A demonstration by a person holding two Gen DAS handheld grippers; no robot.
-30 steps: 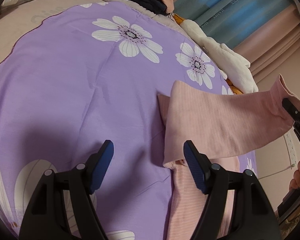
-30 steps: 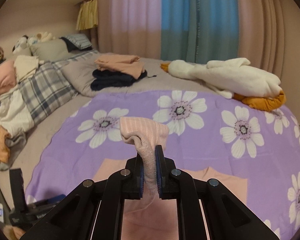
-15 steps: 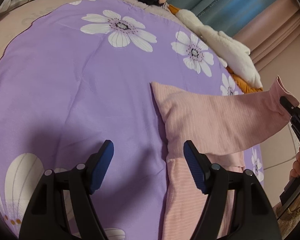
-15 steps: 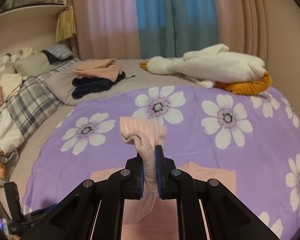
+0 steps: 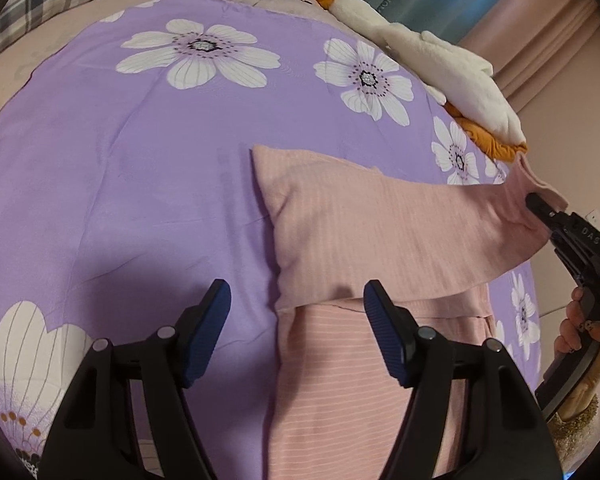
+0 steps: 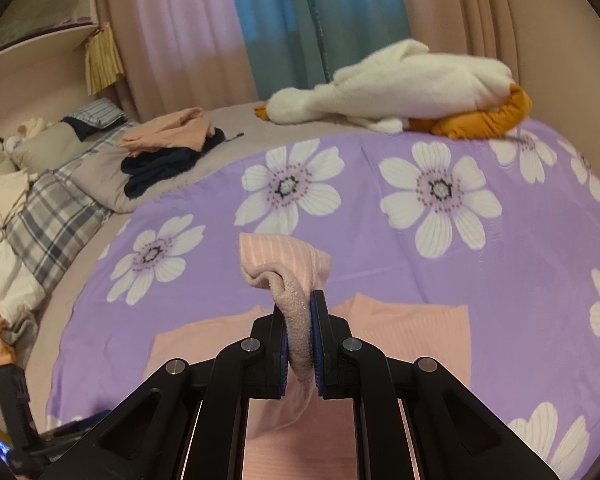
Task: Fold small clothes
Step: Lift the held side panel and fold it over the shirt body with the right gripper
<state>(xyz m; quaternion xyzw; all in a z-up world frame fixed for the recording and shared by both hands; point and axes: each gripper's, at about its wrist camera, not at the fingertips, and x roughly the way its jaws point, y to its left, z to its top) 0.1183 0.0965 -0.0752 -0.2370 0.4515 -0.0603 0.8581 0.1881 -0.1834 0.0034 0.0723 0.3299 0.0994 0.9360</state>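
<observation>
Right gripper [image 6: 300, 344] pinches the pink garment [image 5: 380, 224] cuff; left gripper [image 5: 296, 328], closing, holds nothing. Beyond the garment: plush goose [image 6: 400, 88], folded clothes [image 6: 168, 140].

Home bedroom: bed under purple floral sheet [image 6: 360, 236], plaid pillow [image 6: 52, 216], goose plush [image 6: 400, 88], window curtains [image 6: 220, 28].

Bare purple sheet [image 5: 140, 184] left of garment [image 5: 380, 232]

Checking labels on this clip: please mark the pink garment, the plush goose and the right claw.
pink garment [image 5: 380, 240], left wrist view, on the lifted, folded-over ribbed panel.
plush goose [image 6: 412, 80], right wrist view, on its white body.
right claw [image 6: 300, 344], right wrist view, between the fingertips pinching pink cloth.
</observation>
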